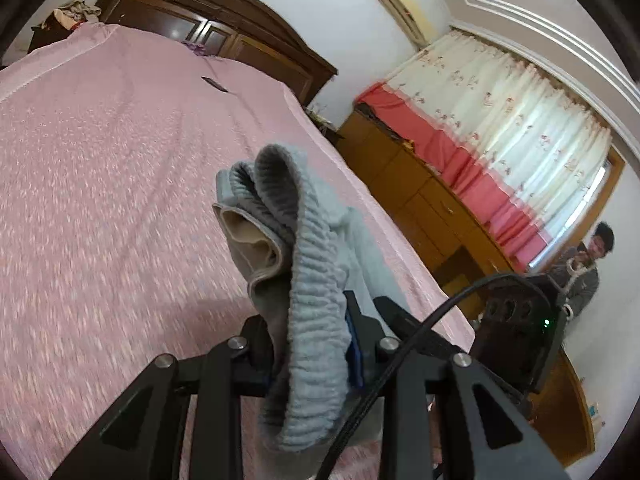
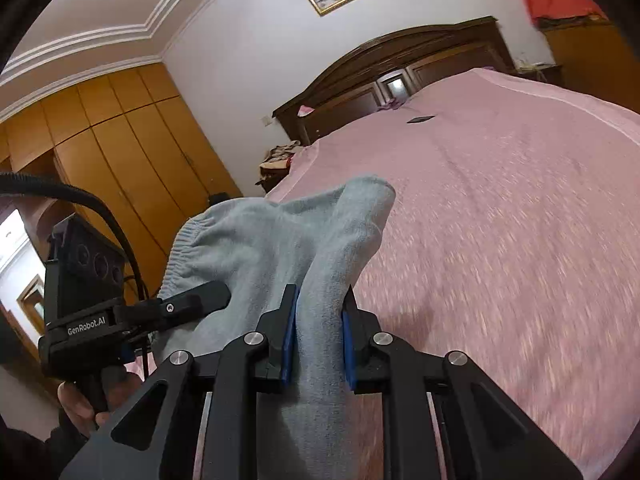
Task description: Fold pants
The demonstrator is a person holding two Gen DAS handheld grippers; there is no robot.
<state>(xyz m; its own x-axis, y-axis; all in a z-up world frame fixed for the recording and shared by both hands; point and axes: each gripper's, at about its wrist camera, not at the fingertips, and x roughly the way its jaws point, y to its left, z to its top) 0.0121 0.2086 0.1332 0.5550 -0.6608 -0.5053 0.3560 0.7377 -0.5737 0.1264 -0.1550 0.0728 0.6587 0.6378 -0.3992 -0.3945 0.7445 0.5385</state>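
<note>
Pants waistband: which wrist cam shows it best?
Left wrist: the ribbed waistband fills the centre, clamped by the left gripper. Right wrist shows only a gathered strip of it at the pants' left edge.

Pink-covered bed point(image 1: 100, 168) with dark wooden headboard point(image 2: 400, 64) fills frame, wooden wardrobe point(image 2: 120, 144) left, curtained window point(image 1: 500, 120) upper right.

Both tongs, left point(image 1: 316, 340) and right point(image 2: 320, 336), are matte black linkage frames with silver round-head screws and blue pads point(image 2: 289, 340), a black cable point(image 2: 100, 208), and white "GenRobot.AI" lettering point(image 2: 86, 327) on the left unit.
</note>
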